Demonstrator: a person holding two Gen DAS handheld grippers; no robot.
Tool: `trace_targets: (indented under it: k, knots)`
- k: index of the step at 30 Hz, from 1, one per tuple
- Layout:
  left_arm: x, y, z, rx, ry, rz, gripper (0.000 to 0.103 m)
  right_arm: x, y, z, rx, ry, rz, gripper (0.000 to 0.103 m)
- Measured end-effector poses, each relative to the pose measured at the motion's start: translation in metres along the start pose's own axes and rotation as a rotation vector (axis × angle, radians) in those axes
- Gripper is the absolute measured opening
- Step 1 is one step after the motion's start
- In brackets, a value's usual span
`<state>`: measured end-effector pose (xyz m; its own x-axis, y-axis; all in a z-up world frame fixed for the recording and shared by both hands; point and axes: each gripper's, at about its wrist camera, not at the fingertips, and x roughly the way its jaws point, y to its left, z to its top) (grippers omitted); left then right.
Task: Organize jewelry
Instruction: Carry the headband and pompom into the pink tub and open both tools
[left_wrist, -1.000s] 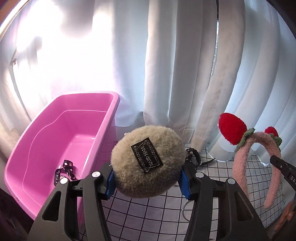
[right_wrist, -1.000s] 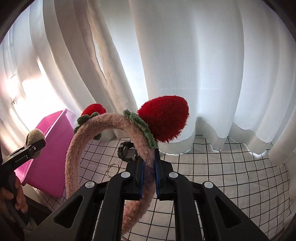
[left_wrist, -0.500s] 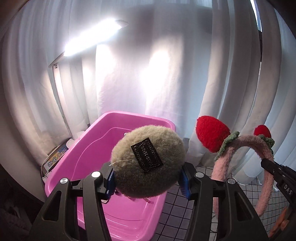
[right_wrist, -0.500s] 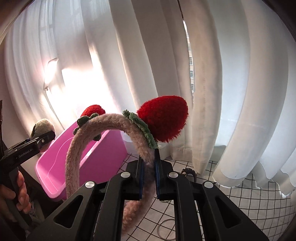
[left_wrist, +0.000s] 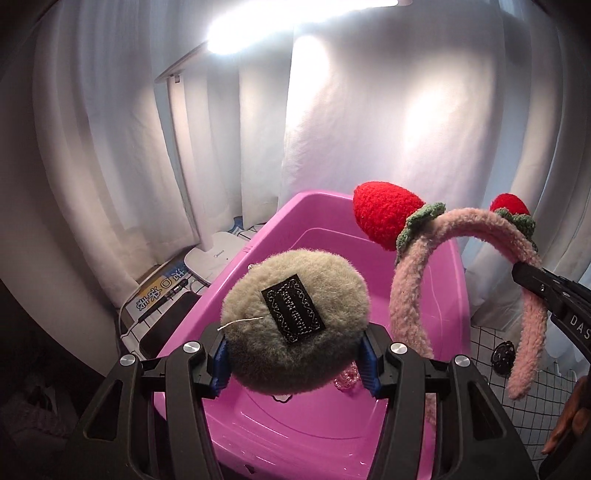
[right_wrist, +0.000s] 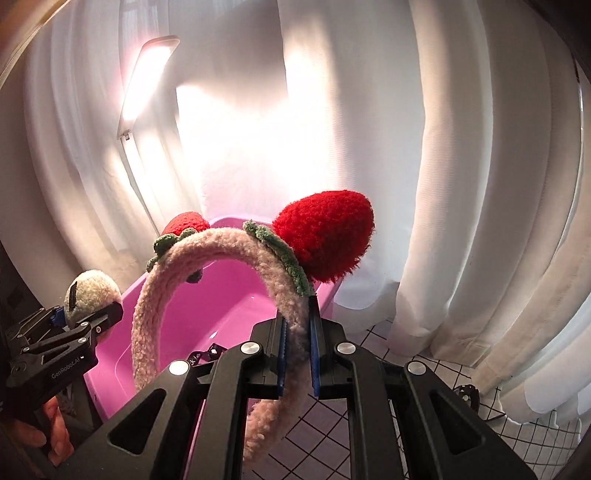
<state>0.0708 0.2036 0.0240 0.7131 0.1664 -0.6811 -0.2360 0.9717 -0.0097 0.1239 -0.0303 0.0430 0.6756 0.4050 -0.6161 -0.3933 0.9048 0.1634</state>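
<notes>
My left gripper (left_wrist: 295, 363) is shut on a grey furry pom-pom (left_wrist: 295, 321) with a black label, held above the pink plastic bin (left_wrist: 314, 435). My right gripper (right_wrist: 296, 350) is shut on a pink fuzzy headband (right_wrist: 221, 251) with red strawberry ears, held over the bin (right_wrist: 207, 317). The headband (left_wrist: 461, 236) and right gripper also show at the right of the left wrist view. The left gripper with the pom-pom (right_wrist: 88, 295) shows at the left of the right wrist view. Small pink and black pieces lie in the bin under the pom-pom.
A white desk lamp (left_wrist: 218, 254) stands left of the bin, its head lit above. White curtains (right_wrist: 461, 184) hang behind. A gridded white cloth (right_wrist: 424, 373) covers the table, with a small black piece (left_wrist: 502, 354) on it right of the bin.
Both grippers have swung left with their loads; the bin has come from the left side to directly beneath and in front of them.
</notes>
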Motion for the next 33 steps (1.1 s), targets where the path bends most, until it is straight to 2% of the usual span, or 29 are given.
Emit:
trace_targets:
  k: [9, 14, 24, 33]
  knots:
    - [0.033, 0.02, -0.009, -0.025, 0.085, 0.024, 0.053, 0.064, 0.029, 0.01, -0.029, 0.095, -0.023, 0.01]
    - [0.041, 0.022, -0.01, -0.026, 0.104, 0.04, 0.053, 0.088, 0.039, 0.009, -0.055, 0.135, -0.05, 0.011]
    - [0.061, 0.025, -0.015, -0.029, 0.157, 0.054, 0.054, 0.116, 0.049, 0.004, -0.096, 0.178, -0.097, 0.011]
    - [0.071, 0.021, -0.017, -0.028, 0.191, 0.061, 0.057, 0.139, 0.058, -0.002, -0.115, 0.241, -0.104, 0.014]
